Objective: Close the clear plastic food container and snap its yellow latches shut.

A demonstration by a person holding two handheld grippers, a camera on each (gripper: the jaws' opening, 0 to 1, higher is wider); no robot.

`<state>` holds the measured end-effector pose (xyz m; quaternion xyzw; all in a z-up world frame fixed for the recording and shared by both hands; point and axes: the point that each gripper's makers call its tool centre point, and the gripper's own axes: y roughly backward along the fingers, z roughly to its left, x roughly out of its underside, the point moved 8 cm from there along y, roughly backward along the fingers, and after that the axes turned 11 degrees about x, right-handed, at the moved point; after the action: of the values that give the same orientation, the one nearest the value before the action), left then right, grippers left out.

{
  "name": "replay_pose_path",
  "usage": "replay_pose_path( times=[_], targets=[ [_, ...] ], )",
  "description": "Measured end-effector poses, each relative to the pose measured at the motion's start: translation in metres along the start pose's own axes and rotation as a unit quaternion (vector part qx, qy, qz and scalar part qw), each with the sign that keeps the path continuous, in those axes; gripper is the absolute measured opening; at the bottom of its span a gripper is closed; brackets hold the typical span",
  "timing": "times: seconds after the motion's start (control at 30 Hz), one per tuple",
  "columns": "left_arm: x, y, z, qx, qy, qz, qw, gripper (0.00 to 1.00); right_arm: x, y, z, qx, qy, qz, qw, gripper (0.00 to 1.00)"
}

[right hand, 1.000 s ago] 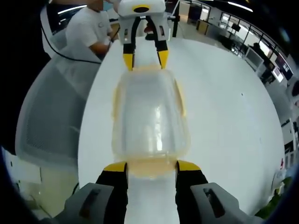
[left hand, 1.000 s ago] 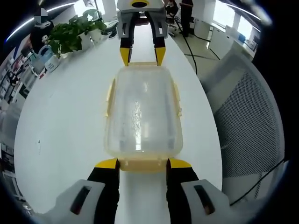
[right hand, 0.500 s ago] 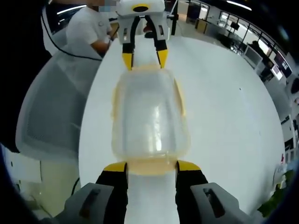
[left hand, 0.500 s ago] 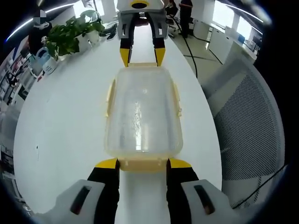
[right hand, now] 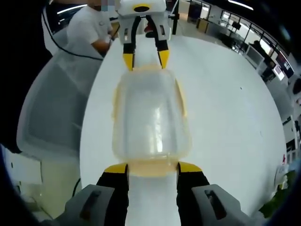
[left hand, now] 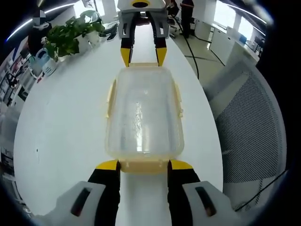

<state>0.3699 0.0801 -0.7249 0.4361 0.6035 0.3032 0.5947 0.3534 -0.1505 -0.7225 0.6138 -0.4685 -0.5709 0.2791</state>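
A clear plastic food container [left hand: 143, 113] lay lengthwise on a white table [left hand: 61, 122], directly ahead of the left gripper [left hand: 142, 164], whose yellow-tipped jaws stood spread apart at the near short end, holding nothing, their tips level with the yellow latch [left hand: 142, 165] folded there and flanking it on both sides. At the far short end the right gripper [left hand: 143, 55] faced back along the box, its own jaws likewise parted to either side of that end, a placement that appeared meant to brace the container from both ends while the end latches were pressed home. From the right gripper view the same arrangement read in reverse: the right gripper [right hand: 152, 168] sat released at the near latch [right hand: 151, 167], the container [right hand: 150, 117] ran straight away from it, and the left gripper [right hand: 143, 60] waited at the far end. The lid was seated on the box; the long yellow latches [left hand: 111, 96] along the sides lay close against the walls, though whether any had clicked shut could not be told. The box was a round-cornered rectangle of glossy, slightly cloudy plastic with a pale yellow rim, catching ceiling light along its lid. To the left gripper's left stood potted plants [left hand: 70, 35]; to its right, past the table's edge, a grey mesh chair back [left hand: 249, 122]. In the right gripper view a person in a white shirt [right hand: 91, 28] sat beyond the table's far left.
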Motion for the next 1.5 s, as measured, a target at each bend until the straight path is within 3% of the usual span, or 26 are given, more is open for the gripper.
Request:
replay_pose_path(
  times=[1.5],
  targets=[
    [-0.0003,-0.0081,-0.004,0.008,0.019,0.019,0.9996,0.39,0.0066,-0.0097,0.0043,-0.005,0.008,-0.006,0.9999,0.38]
  ],
)
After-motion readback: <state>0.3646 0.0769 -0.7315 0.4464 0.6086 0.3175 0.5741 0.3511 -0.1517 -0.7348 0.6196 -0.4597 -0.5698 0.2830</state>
